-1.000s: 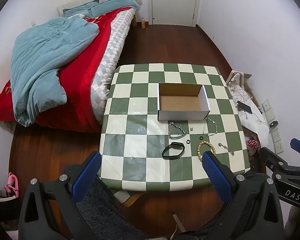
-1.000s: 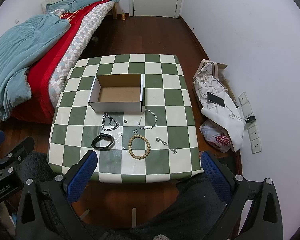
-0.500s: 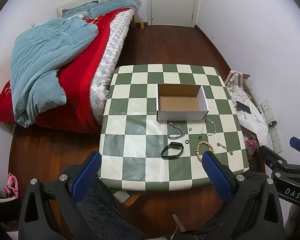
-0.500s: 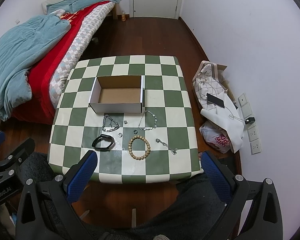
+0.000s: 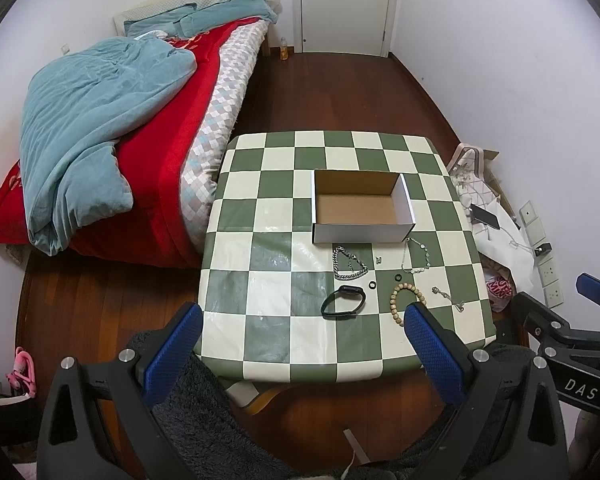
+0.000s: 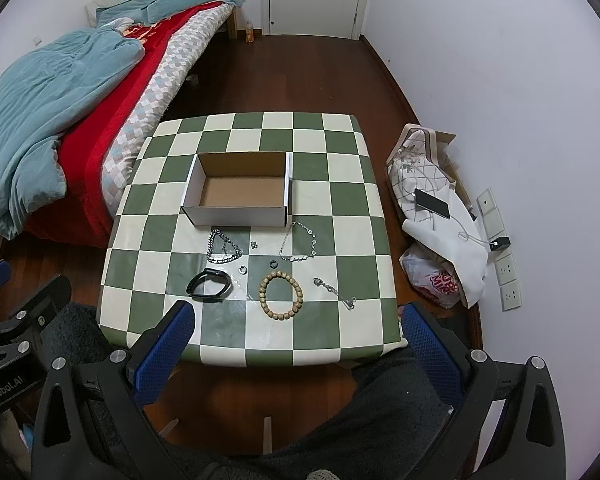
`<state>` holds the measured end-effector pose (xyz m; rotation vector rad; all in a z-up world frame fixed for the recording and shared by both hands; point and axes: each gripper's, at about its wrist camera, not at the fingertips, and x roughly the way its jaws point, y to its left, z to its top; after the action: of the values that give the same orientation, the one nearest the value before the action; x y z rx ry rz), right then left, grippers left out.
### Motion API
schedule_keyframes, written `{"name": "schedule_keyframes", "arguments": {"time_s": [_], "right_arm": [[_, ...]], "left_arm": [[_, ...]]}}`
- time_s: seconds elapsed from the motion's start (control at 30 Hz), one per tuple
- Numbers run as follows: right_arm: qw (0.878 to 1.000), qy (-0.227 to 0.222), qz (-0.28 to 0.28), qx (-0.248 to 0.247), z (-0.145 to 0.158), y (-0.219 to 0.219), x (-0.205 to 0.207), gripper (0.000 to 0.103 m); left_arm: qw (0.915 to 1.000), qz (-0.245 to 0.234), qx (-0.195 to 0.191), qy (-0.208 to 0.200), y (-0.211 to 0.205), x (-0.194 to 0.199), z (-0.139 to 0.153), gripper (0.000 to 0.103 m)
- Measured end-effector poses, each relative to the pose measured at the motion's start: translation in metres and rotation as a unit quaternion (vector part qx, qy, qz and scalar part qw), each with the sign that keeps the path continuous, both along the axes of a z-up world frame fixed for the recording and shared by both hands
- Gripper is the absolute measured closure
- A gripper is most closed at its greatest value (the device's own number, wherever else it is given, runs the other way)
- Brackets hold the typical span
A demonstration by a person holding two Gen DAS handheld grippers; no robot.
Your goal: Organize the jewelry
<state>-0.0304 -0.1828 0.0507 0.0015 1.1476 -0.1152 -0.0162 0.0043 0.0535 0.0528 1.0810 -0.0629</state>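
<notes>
On the checkered worktop [image 6: 332,236] we see the empty cardboard box [image 6: 238,190], and in front of it the stiff black band [image 6: 209,285], beaded bracelet [image 6: 280,295] and limp, slippery chains [image 6: 223,249], best pinched mid-strand, both grippers' fingers [image 6: 162,354] wide and empty.

I hold my left black claw with blue pads [image 5: 302,340] and my right matching claw [image 6: 298,338] spread wide, both empty.

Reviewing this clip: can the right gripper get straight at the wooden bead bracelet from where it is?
Probably yes. The right gripper is open and empty, and the wooden bead bracelet lies flat ahead of it with clear cloth around it.
</notes>
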Motion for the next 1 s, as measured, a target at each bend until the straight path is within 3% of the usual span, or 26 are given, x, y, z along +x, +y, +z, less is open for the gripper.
{"name": "schedule_keyframes", "arguments": {"time_s": [0.57, 0.77, 0.93, 1.0], "right_arm": [[1.0, -0.003, -0.026, 0.001, -0.006, -0.014, 0.012, 0.0], [0.998, 0.014, -0.064, 0.004, -0.052, -0.04, 0.035, 0.0], [0.995, 0.036, -0.088, 0.021, -0.108, -0.062, 0.061, 0.001], [0.994, 0.043, -0.096, 0.027, -0.135, -0.07, 0.074, 0.008]], "left_arm": [[0.9999, 0.014, 0.01, 0.002, -0.001, 0.011, -0.008, 0.0], [0.9972, 0.033, 0.066, -0.013, -0.006, 0.05, -0.047, 0.0], [0.9929, 0.019, 0.117, 0.014, -0.017, 0.086, -0.099, 0.0], [0.9909, 0.01, 0.132, 0.026, -0.023, 0.1, -0.123, 0.0]]}}
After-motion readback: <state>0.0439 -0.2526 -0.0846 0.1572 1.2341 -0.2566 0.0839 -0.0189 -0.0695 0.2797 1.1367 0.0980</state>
